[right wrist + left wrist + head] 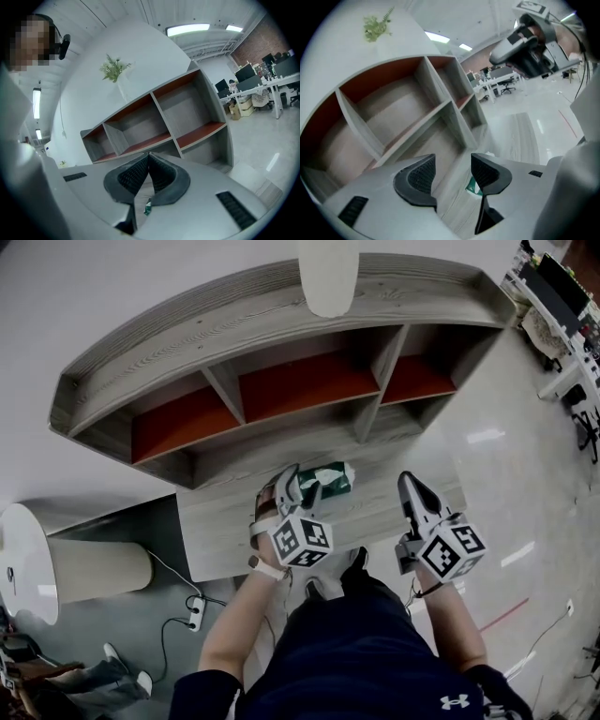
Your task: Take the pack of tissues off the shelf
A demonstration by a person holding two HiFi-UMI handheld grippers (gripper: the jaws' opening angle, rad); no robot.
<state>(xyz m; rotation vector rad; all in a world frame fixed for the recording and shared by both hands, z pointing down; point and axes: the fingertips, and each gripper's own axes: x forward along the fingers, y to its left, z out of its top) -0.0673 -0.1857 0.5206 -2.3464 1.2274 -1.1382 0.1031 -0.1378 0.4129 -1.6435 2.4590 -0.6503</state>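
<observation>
I hold my left gripper (pixel 298 488) up over the wooden board (pixel 220 535) in front of the shelf (pixel 281 320). Its jaws stand wide apart, and nothing is between them. The pack of tissues (pixel 333 478) lies on the board, close by that gripper's tips. It is green and white, and it is not in any box of the shelf. In the left gripper view I see only a small green bit of it, low down past one jaw. My right gripper (pixel 413 491) is off to the right, apart from the pack. Its jaws are pressed together with nothing in them. A white vase (pixel 328 276) stands on top of the shelf.
</observation>
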